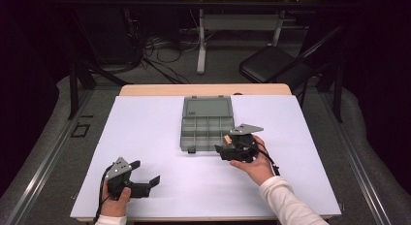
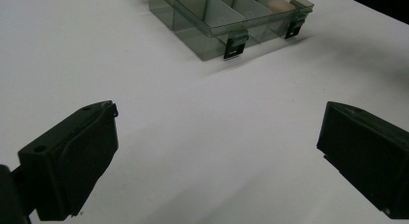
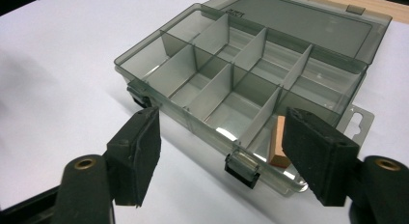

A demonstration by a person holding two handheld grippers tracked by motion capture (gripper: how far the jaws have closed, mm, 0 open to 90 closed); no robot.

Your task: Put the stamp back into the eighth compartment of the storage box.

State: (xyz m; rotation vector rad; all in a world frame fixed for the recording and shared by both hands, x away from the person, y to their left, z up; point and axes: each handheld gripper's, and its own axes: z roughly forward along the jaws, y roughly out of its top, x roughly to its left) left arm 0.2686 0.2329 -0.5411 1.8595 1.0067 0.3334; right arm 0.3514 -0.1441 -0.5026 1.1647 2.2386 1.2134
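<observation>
The small wooden block already lies in the near corner compartment of the open organizer box, just ahead of the right tongs — parted, empty. Left tongs rest wide open on the counter, holding nothing — closing the lid seems left.

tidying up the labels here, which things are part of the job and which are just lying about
Part of the job:
- compartment box, lid open
- small wooden block in its near corner compartment
- right gripper, open over that corner
- left gripper, open, idle

Lying about:
- white table cover
- black chair
- floor cables
</observation>
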